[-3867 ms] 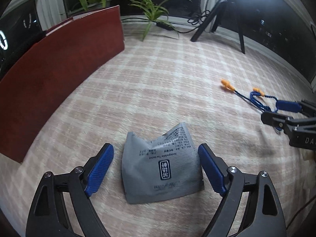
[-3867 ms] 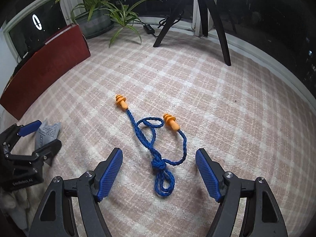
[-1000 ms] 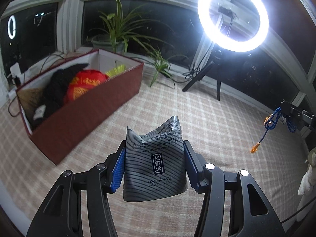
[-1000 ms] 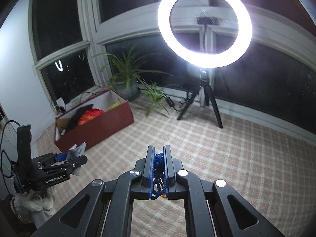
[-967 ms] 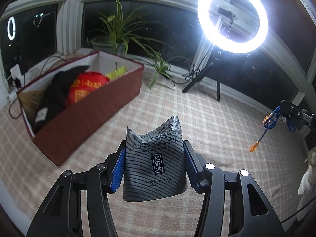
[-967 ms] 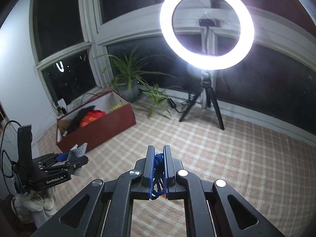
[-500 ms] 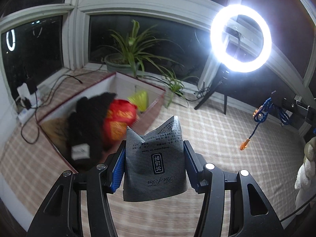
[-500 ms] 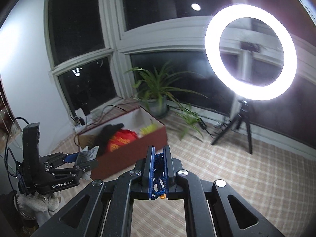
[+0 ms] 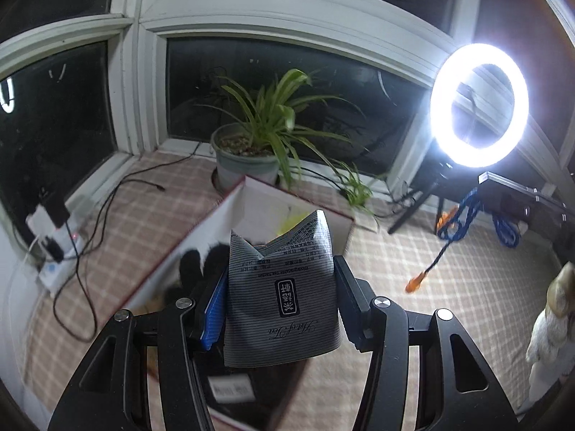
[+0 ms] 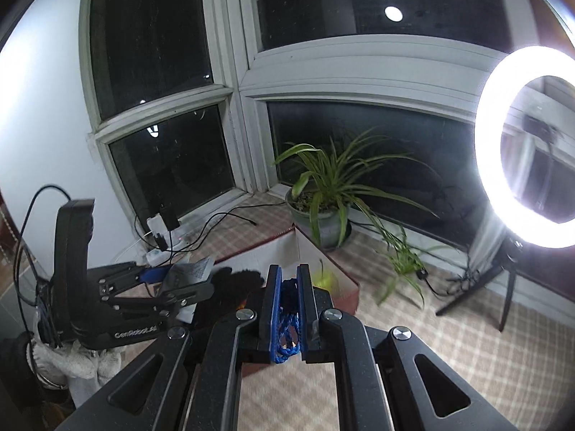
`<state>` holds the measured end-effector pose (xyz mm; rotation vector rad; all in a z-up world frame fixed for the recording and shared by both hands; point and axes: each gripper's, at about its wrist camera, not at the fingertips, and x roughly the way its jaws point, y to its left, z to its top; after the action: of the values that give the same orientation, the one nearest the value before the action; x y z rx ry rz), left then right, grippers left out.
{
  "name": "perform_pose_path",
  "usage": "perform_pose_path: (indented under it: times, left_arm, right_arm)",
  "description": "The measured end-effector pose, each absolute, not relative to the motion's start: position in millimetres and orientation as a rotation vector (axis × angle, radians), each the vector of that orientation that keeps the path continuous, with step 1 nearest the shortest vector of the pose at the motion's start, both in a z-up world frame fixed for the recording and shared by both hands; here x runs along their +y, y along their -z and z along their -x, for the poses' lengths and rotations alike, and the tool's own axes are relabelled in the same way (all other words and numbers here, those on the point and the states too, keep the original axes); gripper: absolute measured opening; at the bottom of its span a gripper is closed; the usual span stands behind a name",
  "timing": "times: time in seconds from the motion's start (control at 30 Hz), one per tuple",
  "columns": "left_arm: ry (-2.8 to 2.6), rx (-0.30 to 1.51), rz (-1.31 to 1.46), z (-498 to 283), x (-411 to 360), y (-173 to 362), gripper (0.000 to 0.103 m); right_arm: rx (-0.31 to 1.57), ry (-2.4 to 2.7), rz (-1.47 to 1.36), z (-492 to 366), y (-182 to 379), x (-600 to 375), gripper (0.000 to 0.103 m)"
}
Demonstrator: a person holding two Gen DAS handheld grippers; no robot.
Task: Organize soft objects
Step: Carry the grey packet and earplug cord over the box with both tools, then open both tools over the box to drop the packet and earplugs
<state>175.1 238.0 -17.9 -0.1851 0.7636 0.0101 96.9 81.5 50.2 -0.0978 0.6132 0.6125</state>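
Note:
My left gripper (image 9: 278,309) is shut on a grey striped tea packet (image 9: 280,298) and holds it in the air over the near part of the red storage box (image 9: 251,197). My right gripper (image 10: 287,309) is shut on the blue cord of the orange earplugs (image 10: 287,319). In the left wrist view the cord (image 9: 456,222) hangs from the right gripper at the right, one orange plug (image 9: 415,282) dangling. In the right wrist view the left gripper (image 10: 179,280) with the packet (image 10: 190,273) is at the left, over the box (image 10: 345,280).
The box holds a black soft item (image 9: 201,265) and something yellow-green (image 10: 325,278). A potted plant (image 9: 251,158) stands behind it by the window. A lit ring light (image 9: 479,104) on a tripod is at the right. Cables and a power strip (image 9: 54,262) lie at the left.
Both grippers have moved toward the red box, which now lies right under and ahead of them. The packet and the earplug cord stay gripped.

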Motion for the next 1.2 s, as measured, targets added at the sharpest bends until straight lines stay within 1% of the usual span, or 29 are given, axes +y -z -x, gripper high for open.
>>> perform_pose_path:
  times: [0.27,0.63,0.7,0.9,0.93,1.0,1.03,1.07,1.13,1.2]
  left_arm:
    - [0.011,0.840,0.270,-242,270,33,0.053]
    - [0.024,0.958,0.404,-302,296,73,0.053]
    - [0.016,0.964,0.401,-304,298,77,0.054]
    - [0.019,0.978,0.410,-314,300,83,0.061]
    - [0.016,0.978,0.413,-316,301,83,0.064]
    - [0.016,0.982,0.422,-319,302,85,0.068]
    - [0.020,0.987,0.424,-320,302,85,0.069]
    - [0.019,0.990,0.422,-319,301,85,0.070]
    - [0.015,0.998,0.419,-320,301,86,0.072]
    - [0.011,1.004,0.423,-321,301,86,0.073]
  right_arm:
    - [0.677,-0.621,0.098,-154,-28,113,0.008]
    - [0.776,-0.630,0.113,-192,20,143,0.008]
    - [0.789,-0.631,0.115,-196,26,147,0.008]
    - [0.820,-0.651,0.124,-198,38,154,0.010]
    - [0.823,-0.653,0.126,-197,39,155,0.015]
    - [0.816,-0.644,0.134,-196,39,154,0.032]
    - [0.805,-0.641,0.131,-195,38,153,0.049]
    - [0.799,-0.641,0.127,-194,37,152,0.057]
    - [0.792,-0.645,0.109,-194,35,149,0.060]
    - [0.795,-0.645,0.105,-193,34,148,0.060]
